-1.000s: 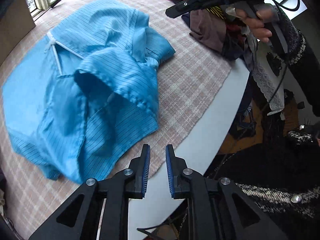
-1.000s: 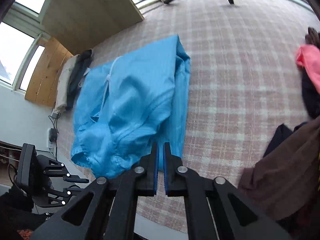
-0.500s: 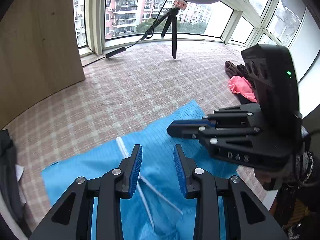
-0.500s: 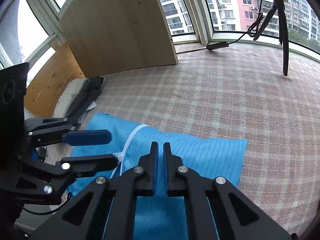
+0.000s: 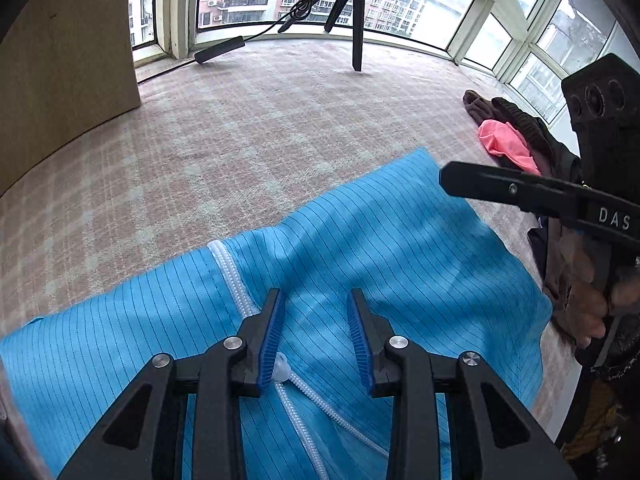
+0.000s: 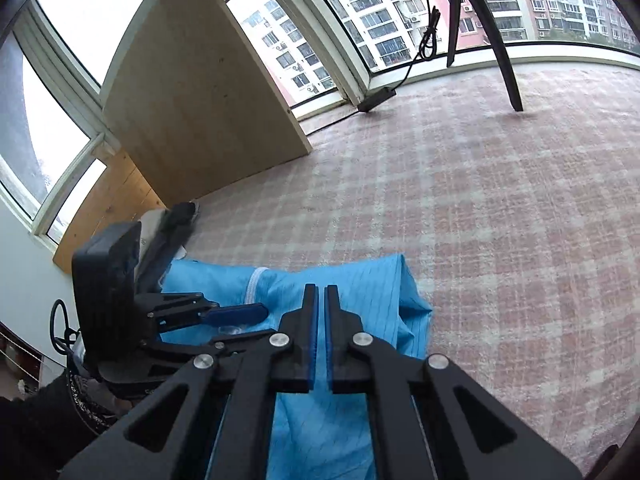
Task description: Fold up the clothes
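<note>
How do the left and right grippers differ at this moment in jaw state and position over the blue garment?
The left gripper has its jaws apart, nothing pinched; the right gripper has them shut, nothing visibly between. The left gripper hangs over the white zipper of the blue garment; the right gripper sits nearer its far corner. Both have black bodies and blue pads.

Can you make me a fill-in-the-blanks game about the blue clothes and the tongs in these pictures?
1. The striped garment lying on the checked cloth is ____.
2. The zipper running down the garment is ____.
3. The left tongs are ____ above the garment.
4. The right tongs are ____, with nothing between them.

Missing words: blue; white; open; shut
</note>
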Demonstrator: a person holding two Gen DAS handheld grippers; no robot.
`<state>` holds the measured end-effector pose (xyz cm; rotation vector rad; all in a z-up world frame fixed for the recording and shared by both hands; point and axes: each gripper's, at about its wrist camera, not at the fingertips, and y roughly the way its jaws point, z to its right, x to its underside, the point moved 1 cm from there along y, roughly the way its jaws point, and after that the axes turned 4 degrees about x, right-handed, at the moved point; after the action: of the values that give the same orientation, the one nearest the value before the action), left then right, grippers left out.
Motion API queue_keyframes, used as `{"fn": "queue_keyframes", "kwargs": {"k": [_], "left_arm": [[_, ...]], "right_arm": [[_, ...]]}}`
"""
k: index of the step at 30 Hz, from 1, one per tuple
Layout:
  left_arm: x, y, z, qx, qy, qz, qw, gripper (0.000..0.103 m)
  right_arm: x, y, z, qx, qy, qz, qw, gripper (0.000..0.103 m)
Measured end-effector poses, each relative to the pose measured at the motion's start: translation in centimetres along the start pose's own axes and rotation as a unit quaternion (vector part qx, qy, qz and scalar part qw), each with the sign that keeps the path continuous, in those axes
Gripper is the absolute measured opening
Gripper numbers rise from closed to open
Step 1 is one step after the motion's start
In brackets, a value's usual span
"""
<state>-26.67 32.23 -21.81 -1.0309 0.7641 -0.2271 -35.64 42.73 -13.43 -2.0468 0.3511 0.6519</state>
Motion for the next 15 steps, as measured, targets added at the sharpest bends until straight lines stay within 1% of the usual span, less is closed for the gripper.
{"fn": "queue_keyframes", "kwargs": {"k": [2,4,5,7,9,10,11,13,14,15], "left_arm": [[0.0,-0.2,-0.1,0.002,-0.004,0.001,1.0,0.032],[-0.1,-0.9,-0.3,0.005,-0.013,0.004,0.9999,0.031],[-0.3,-2.0,-0.7,0.006,-0.022,0.011,0.9997,0.031],[-0.4,-5.4,-1.9,-0.007,-0.042,0.04,0.9983,0.031],[-0.2,-9.3,-3.7,-0.031,-0.059,0.076,0.9949,0.037],[0.1,-10.9,-4.9,-0.044,-0.068,0.086,0.993,0.044],[0.5,-11.8,-6.1,-0.053,-0.078,0.088,0.9917,0.044],[1.1,-12.6,-8.2,-0.06,-0.096,0.085,0.99,0.043],[1.4,-12.4,-8.9,-0.067,-0.1,0.085,0.9891,0.043],[1.6,-11.9,-9.5,-0.074,-0.102,0.081,0.9887,0.043]], "right_arm": [[-0.7,1.8,0.0,0.036,-0.016,-0.015,0.999,0.004],[-0.5,4.1,1.7,0.095,-0.019,-0.054,0.994,0.003],[-0.4,4.2,2.5,0.098,-0.007,-0.059,0.993,0.001],[-0.2,3.8,4.0,0.092,0.024,-0.06,0.994,0.0],[-0.6,2.2,3.8,0.103,0.02,-0.038,0.994,0.006],[-0.8,1.3,3.6,0.11,0.016,-0.026,0.993,0.006],[-0.9,0.9,2.9,0.097,0.013,-0.021,0.995,0.006],[-1.0,0.2,1.4,0.061,0.005,-0.015,0.998,0.007],[-1.1,-0.1,0.7,0.043,0.001,-0.012,0.999,0.007],[-0.8,0.4,-0.2,0.041,-0.015,-0.018,0.999,0.007]]}}
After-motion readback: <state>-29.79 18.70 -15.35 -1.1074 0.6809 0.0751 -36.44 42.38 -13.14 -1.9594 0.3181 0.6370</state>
